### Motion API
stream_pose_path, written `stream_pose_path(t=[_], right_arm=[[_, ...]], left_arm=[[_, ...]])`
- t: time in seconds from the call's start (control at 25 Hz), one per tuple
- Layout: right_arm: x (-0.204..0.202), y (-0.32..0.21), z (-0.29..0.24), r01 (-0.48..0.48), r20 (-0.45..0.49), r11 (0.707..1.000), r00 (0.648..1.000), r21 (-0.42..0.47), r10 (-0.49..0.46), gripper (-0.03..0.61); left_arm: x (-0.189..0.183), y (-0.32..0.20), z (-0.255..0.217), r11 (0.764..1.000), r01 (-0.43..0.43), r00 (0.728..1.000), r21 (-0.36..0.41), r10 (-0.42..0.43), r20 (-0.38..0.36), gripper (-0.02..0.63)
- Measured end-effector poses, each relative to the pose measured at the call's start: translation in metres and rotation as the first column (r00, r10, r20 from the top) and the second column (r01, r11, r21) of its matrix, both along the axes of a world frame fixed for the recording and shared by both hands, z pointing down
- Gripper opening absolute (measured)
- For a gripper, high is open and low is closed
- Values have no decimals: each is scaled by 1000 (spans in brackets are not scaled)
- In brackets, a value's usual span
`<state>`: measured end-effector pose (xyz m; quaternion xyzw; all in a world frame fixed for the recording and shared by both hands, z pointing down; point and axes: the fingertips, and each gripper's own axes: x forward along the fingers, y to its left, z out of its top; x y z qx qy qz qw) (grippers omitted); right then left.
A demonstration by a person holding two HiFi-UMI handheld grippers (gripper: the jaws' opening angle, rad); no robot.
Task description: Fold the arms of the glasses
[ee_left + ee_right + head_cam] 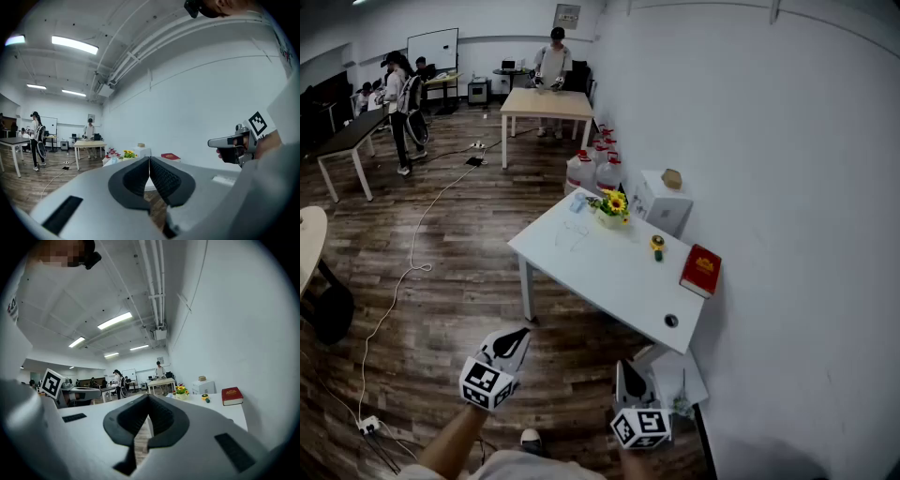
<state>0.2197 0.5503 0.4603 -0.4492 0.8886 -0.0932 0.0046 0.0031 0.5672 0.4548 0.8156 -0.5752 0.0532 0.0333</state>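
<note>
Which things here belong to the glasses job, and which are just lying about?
Job: thin-framed glasses on white rectangular table; left gripper, right gripper, jaws shut.
Lying about: potted yellow sunflowers, red hardback book, small yellow-green object, red-capped plastic jugs.

glasses point(572, 235): too small, arms unreadable | left forearm point(455, 446): cut by bottom edge
</note>
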Motion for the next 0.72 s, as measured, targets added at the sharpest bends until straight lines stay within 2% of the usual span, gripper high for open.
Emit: stream_pose_path(t=[0.28,0.32,0.4,0.56,0.64,0.72], right_arm=[[-18,-8,2,-11,22,999,1000,31,11,-3],[-22,-9,5,-7,22,999,1000,32,6,26],[-31,-11,9,1,19,999,1000,33,-1,55],[-47,-22,14,-15,13,1000,1000,21,15,195],[-54,-25,18,-25,9,1000,1000,7,25,238],[-60,-26,23,-34,6,999,999,-5,34,247]], left_arm=[[-16,-7,1,1000,-19,1000,19,19,-8,9],[-19,-8,2,1000,-19,1000,22,19,-4,21],[-25,-10,3,999,-19,1000,27,19,6,88],[-41,-21,13,999,-30,1000,9,30,-8,244],[-49,-22,20,999,-46,999,-11,46,-19,284],[-57,-21,24,998,-60,998,-19,59,-24,291]])
